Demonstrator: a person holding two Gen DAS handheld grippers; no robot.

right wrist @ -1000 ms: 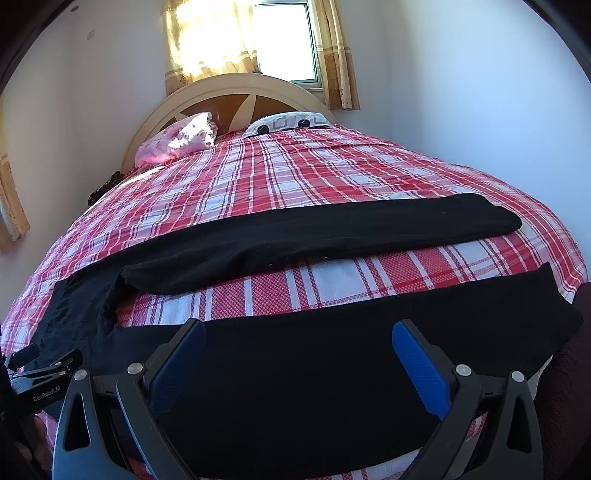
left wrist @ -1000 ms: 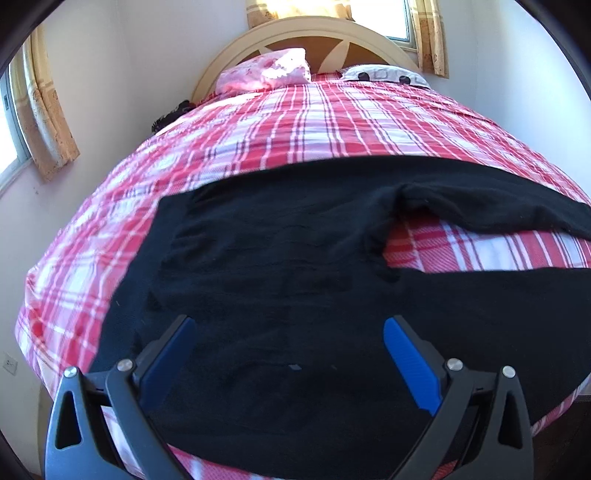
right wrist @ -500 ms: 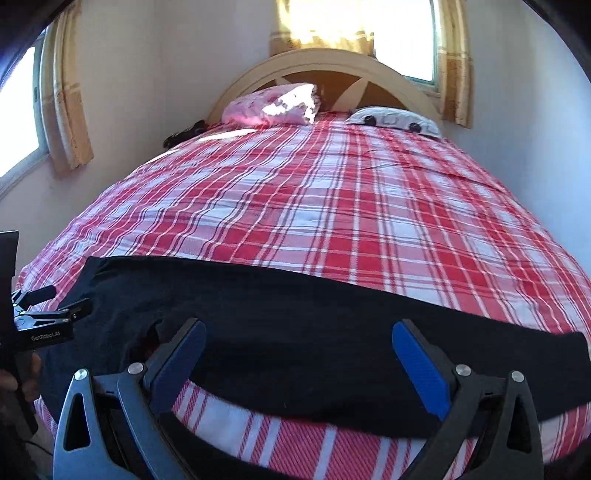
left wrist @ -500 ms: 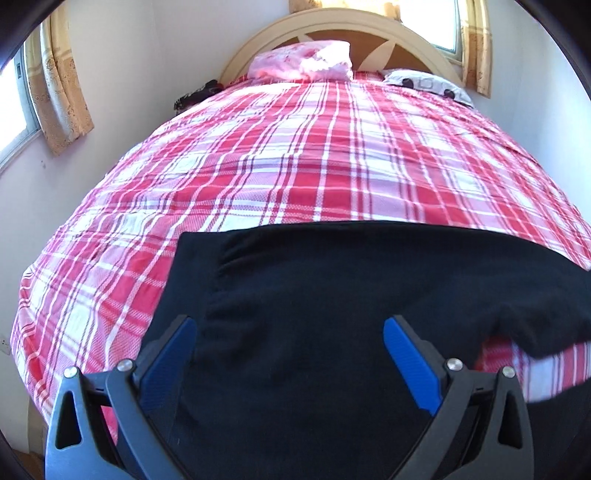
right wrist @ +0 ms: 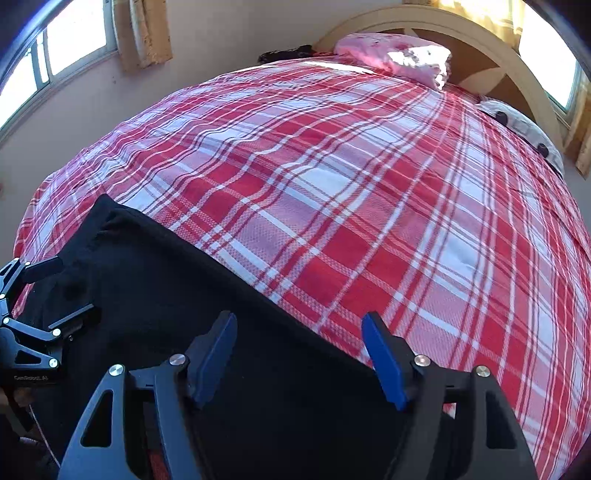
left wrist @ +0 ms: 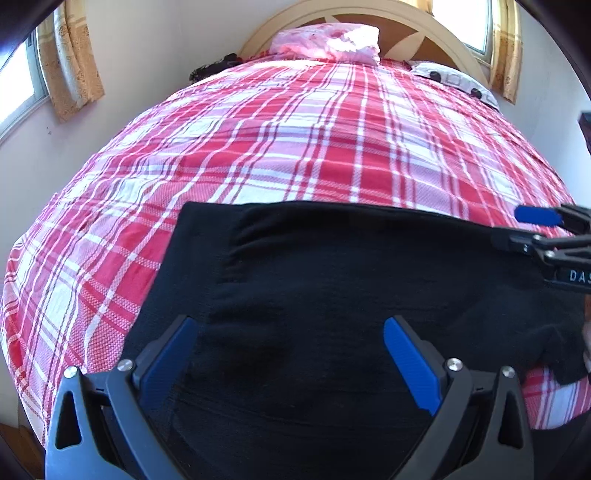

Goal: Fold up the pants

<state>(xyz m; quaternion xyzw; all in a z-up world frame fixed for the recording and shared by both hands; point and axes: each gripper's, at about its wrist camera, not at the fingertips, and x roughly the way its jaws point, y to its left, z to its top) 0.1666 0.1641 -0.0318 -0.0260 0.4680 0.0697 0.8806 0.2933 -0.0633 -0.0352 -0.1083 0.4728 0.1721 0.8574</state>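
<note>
Black pants [left wrist: 332,288] lie flat across the near end of the bed, waistband end at the left; they also show in the right wrist view [right wrist: 177,295]. My left gripper [left wrist: 288,343] is open and empty, low over the waist part of the pants. My right gripper [right wrist: 299,339] is open and empty over the far edge of the pants, its right finger over the bedspread. The right gripper also shows at the right edge of the left wrist view [left wrist: 546,236]. The left gripper shows at the left edge of the right wrist view [right wrist: 33,317].
The bed carries a red and white plaid bedspread [left wrist: 314,140]. A pink pillow [left wrist: 328,40] and a white patterned pillow [left wrist: 454,79] lie by the curved headboard [left wrist: 406,22]. Curtained windows [right wrist: 55,48] are on the left wall.
Both grippers have moved forward and left over the pants. The right gripper's jaws have narrowed somewhat but stay open. The gap between the legs is now mostly out of view.
</note>
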